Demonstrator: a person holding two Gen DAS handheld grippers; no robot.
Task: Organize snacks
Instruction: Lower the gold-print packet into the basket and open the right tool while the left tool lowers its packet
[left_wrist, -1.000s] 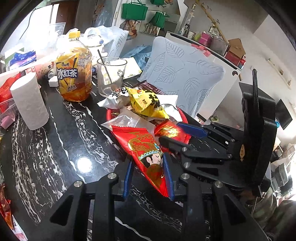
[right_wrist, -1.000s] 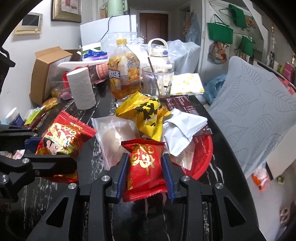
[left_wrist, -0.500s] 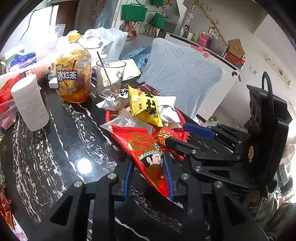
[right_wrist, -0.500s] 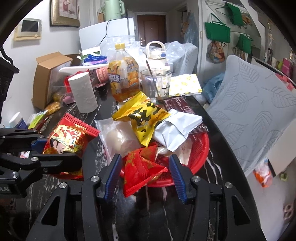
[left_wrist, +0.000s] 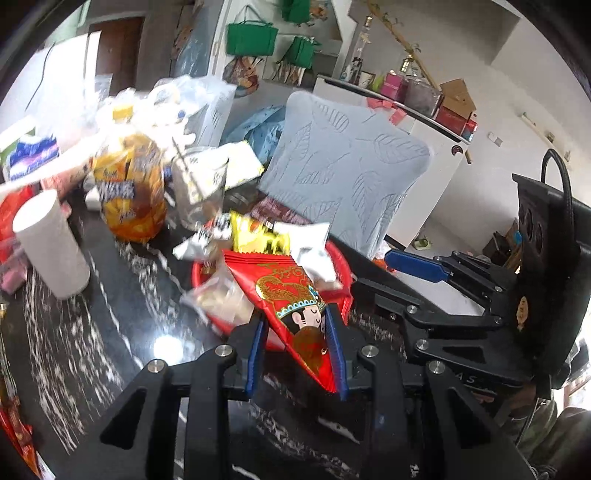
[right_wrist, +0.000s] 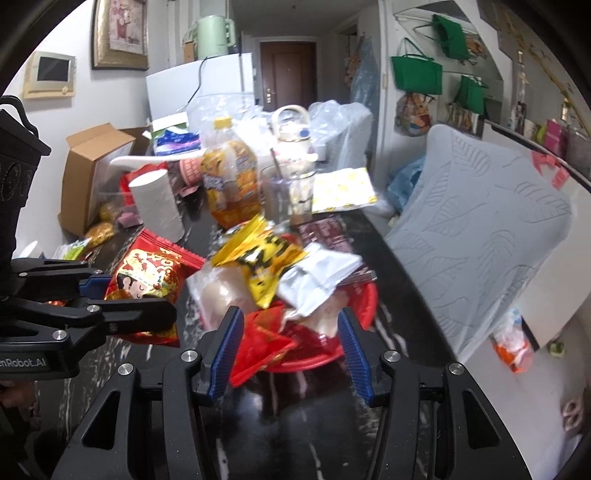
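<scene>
My left gripper (left_wrist: 295, 354) is shut on a red snack packet with a cartoon figure (left_wrist: 291, 302) and holds it over the near edge of the red basket (left_wrist: 336, 258). The packet also shows in the right wrist view (right_wrist: 147, 280). My right gripper (right_wrist: 288, 350) is open and empty, just in front of the red basket (right_wrist: 365, 306). A small red packet (right_wrist: 262, 347) lies on the basket's near rim between the open fingers. A yellow packet (right_wrist: 266, 262), a silver packet (right_wrist: 314, 277) and a clear bag (right_wrist: 218, 291) are piled in the basket.
A bottle of orange tea (right_wrist: 229, 184), a glass with a straw (right_wrist: 280, 195) and a paper roll (right_wrist: 157, 206) stand behind the basket on the black marble table (left_wrist: 74, 332). A grey leaf-pattern cushion (right_wrist: 476, 236) is to the right. More packets lie at the left edge (left_wrist: 14, 432).
My right gripper opened and let the small red packet drop on the basket's rim, then drew back. My left gripper carried its cartoon packet toward the basket.
</scene>
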